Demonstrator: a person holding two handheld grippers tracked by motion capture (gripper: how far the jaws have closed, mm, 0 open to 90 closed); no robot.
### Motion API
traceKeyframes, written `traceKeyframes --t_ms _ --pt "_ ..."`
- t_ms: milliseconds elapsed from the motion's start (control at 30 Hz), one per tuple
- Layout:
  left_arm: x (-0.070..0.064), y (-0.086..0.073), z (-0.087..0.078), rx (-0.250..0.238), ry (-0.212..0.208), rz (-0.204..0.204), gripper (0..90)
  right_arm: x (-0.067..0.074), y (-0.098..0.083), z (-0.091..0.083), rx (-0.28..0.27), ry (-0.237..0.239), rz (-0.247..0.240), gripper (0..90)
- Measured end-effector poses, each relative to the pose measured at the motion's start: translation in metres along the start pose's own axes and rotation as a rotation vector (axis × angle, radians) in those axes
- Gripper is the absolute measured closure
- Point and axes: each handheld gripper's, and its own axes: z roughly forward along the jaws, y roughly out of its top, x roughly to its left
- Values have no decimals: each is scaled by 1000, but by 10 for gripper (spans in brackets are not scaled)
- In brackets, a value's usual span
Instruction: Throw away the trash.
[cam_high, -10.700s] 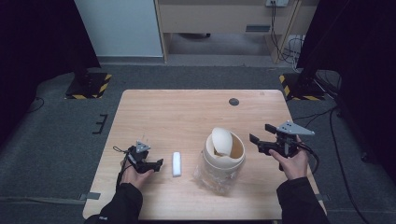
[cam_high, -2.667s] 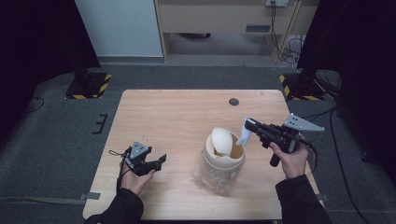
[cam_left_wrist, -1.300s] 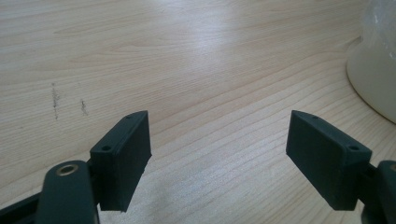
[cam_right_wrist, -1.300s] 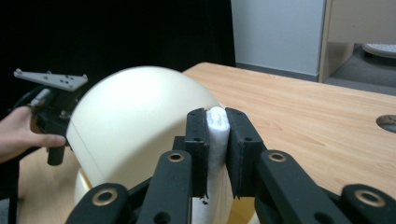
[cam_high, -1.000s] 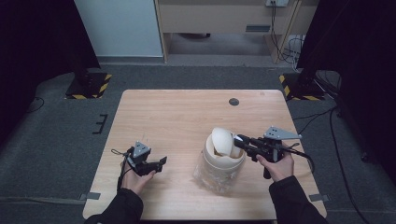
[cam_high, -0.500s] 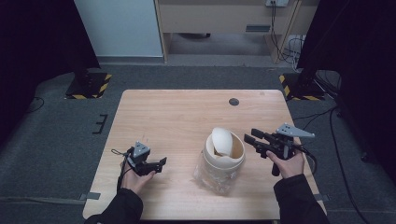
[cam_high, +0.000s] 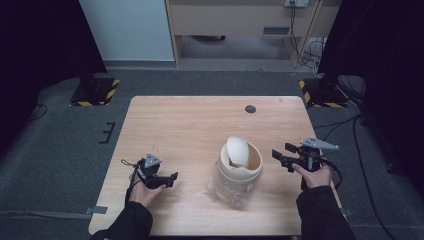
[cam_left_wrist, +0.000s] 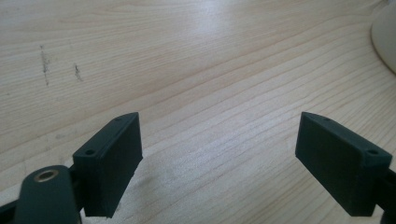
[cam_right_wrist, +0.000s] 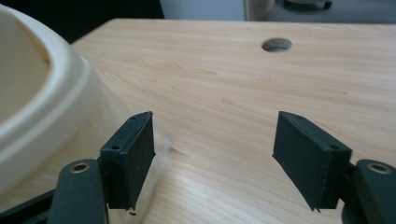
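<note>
Bin: a small cream bin (cam_high: 239, 170) with a clear bag lining stands on the table, toward the near edge and a little right of the middle. Its swing lid (cam_high: 237, 151) is tipped up on edge in the opening.
Bin, close up: in the right gripper view its cream rim (cam_right_wrist: 42, 112) curves up at the left, just beside the left-hand jaw. In the left gripper view a sliver of cream (cam_left_wrist: 385, 39) shows at the far right edge.
Right gripper: the right gripper (cam_high: 281, 159) sits in the person's right hand (cam_high: 312, 175), just to the right of the bin and not touching it, jaws pointing toward the bin.
Right claw: the jaws stand wide apart and have just been opening; nothing but bare wood lies between them.
Left gripper: the left gripper (cam_high: 169, 179) is in the left hand (cam_high: 145, 187) near the front left of the table, well apart from the bin, low over the wood.
Left claw: the jaws are apart and have been easing wider, with only wood grain between them.
Table: pale wood (cam_high: 190, 125), with a round cable hole (cam_high: 250, 109) toward the far edge and a few dark scuffs (cam_left_wrist: 45, 65) ahead of the left gripper.
</note>
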Motion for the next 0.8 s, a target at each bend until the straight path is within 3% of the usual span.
traceKeyframes --t_ms 467,633,800 --pt "8 -5 6 80 29 26 117 -36 -30 10 148 -145 -28 160" --pt "10 -8 8 111 39 25 111 -43 -35 11 196 -169 -56 150" --pt "12 -10 9 113 49 29 95 -52 -42 12 259 -197 -74 145"
